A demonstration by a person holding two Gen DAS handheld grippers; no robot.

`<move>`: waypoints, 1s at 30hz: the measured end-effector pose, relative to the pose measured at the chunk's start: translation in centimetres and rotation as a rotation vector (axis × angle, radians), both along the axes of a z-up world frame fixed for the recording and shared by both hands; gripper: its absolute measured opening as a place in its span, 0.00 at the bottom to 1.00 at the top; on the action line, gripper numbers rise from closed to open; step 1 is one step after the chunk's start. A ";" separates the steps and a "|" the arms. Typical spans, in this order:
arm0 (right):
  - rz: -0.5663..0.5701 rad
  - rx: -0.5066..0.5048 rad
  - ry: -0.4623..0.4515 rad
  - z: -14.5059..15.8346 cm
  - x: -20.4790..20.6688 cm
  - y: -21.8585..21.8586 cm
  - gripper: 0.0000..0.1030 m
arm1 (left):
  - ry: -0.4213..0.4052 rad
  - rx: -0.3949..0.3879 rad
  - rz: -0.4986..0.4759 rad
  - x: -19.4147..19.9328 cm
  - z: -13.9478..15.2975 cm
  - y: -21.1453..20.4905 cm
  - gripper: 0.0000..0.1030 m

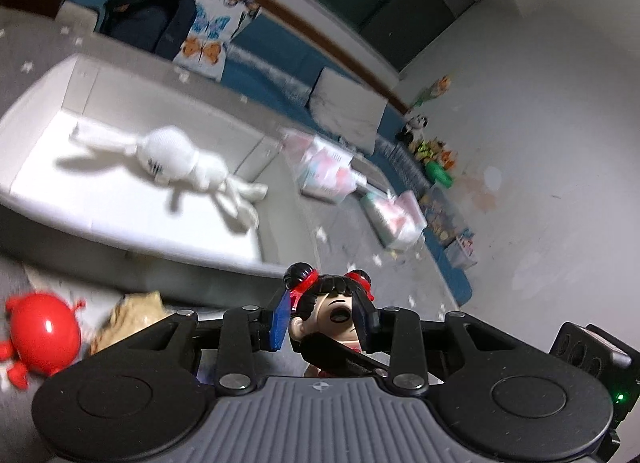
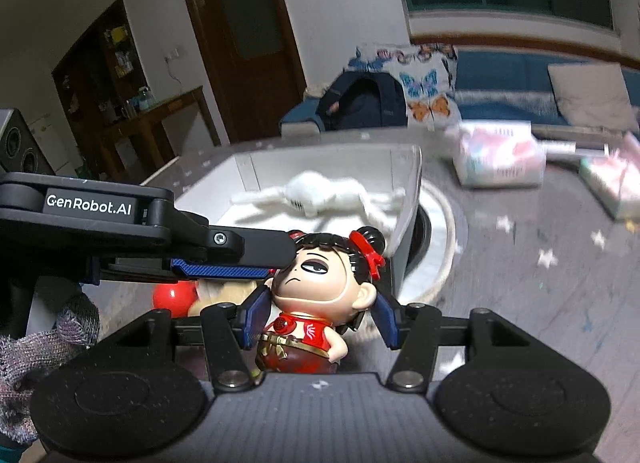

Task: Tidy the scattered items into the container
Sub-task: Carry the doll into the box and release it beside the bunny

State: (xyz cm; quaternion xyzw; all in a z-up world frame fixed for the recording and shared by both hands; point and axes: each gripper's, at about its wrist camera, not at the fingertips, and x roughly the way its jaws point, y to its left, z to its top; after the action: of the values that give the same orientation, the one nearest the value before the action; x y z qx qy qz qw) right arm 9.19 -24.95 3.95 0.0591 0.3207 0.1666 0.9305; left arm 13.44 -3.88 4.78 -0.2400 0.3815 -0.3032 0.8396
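A doll figurine [image 2: 316,291] with black hair buns, red ribbons and a red top hangs off the floor, held by both grippers. My right gripper [image 2: 320,315] has its blue pads against the sides of the head. My left gripper [image 2: 276,261] comes in from the left and clamps the head higher up. In the left wrist view the doll's head [image 1: 332,303] fills the left gripper [image 1: 322,315]. The white container [image 1: 80,75] lies ahead, with a white plush rabbit [image 1: 172,151] inside. That container [image 2: 410,183] stands just behind the doll.
A red crab toy [image 1: 40,335] and a tan soft item [image 1: 128,315] lie on the grey star mat [image 2: 520,283] near the box. Plastic-wrapped packs [image 1: 324,171] sit further off. Behind are a blue sofa, a dark backpack [image 1: 148,19] and a butterfly cushion [image 2: 428,87].
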 end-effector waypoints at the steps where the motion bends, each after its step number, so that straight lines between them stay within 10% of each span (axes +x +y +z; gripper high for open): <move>1: 0.001 -0.004 -0.011 0.4 0.3 0.1 0.54 | -0.010 -0.003 0.006 0.3 0.4 0.0 0.35; 14: 0.006 -0.031 -0.067 2.8 7.2 1.9 0.54 | -0.060 -0.004 0.094 6.5 2.6 0.4 0.35; 30: -0.015 -0.104 0.041 -1.5 15.4 2.9 0.54 | 0.056 -0.004 0.124 14.8 -2.8 0.2 0.35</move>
State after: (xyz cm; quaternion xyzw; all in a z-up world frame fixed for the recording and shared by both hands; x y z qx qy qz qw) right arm 24.64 -22.01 2.44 0.0166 0.3475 0.1416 0.9268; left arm 28.20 -3.69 1.97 -0.2733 0.3886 -0.2447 0.8452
